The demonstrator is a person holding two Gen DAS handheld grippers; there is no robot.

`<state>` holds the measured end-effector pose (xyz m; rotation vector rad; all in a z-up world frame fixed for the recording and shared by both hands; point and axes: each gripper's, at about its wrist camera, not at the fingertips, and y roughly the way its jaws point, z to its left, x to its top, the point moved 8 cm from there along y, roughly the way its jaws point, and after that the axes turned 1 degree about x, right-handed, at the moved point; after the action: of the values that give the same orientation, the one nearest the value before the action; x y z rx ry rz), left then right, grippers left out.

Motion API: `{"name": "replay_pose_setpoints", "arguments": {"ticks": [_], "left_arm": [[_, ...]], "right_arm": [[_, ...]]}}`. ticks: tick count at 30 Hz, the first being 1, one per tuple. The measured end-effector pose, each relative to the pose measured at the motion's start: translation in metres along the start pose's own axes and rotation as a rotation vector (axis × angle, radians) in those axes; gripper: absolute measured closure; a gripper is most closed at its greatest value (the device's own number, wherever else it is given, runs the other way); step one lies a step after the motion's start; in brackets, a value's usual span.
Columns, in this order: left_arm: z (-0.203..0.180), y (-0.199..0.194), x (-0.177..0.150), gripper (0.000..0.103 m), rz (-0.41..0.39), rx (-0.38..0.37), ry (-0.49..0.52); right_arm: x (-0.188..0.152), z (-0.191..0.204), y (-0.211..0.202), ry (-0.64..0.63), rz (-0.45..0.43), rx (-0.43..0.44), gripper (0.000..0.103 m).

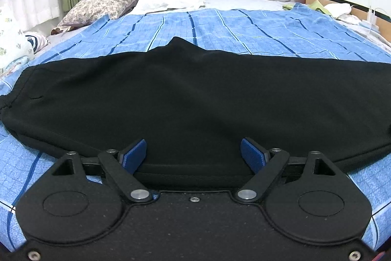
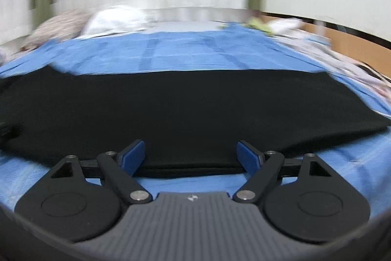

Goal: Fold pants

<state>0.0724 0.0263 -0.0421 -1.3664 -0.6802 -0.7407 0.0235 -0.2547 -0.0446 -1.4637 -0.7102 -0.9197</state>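
Sideways, black pants (image 1: pixel 195 94) run off both frame edges.

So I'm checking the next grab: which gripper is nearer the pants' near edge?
Left. The left gripper has the black pants edge between its open fingers; the right gripper is just short, blue bedspread showing beneath.

Pants (image 1: pixel 195 94): matt black knit cloth, smooth, spread just ahead of the left gripper (image 1: pixel 194 154). Bedspread (image 1: pixel 244 28) beneath: blue checked woven cloth. Gripper bodies: matt black plastic w/ bright metal pivot pins; finger pads (image 1: pixel 135 154) faced in blue ribbed material. Right gripper (image 2: pixel 190 154) base: grey ribbed plastic.
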Motion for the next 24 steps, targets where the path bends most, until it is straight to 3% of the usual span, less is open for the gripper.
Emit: {"name": "replay_pose_setpoints", "arguments": {"ticks": [9, 14, 17, 20, 24], "left_arm": [[0.003, 0.002, -0.003, 0.013, -0.004, 0.008, -0.008], [0.005, 0.003, -0.002, 0.011, 0.002, 0.009, -0.013], [0.004, 0.004, -0.002, 0.011, 0.004, 0.013, -0.01], [0.005, 0.005, 0.0, 0.011, 0.007, 0.016, -0.011], [0.005, 0.006, 0.0, 0.011, 0.016, 0.017, -0.011]], "right_arm": [[0.005, -0.143, -0.007, 0.315, -0.031, -0.287, 0.017], [0.004, -0.187, -0.015, 0.433, -0.08, -0.337, 0.017], [0.005, -0.203, -0.004, 0.499, -0.088, -0.31, 0.017], [0.01, -0.21, 0.014, 0.462, -0.055, -0.304, 0.015], [0.018, -0.222, 0.034, 0.511, -0.049, -0.256, 0.015]]}}
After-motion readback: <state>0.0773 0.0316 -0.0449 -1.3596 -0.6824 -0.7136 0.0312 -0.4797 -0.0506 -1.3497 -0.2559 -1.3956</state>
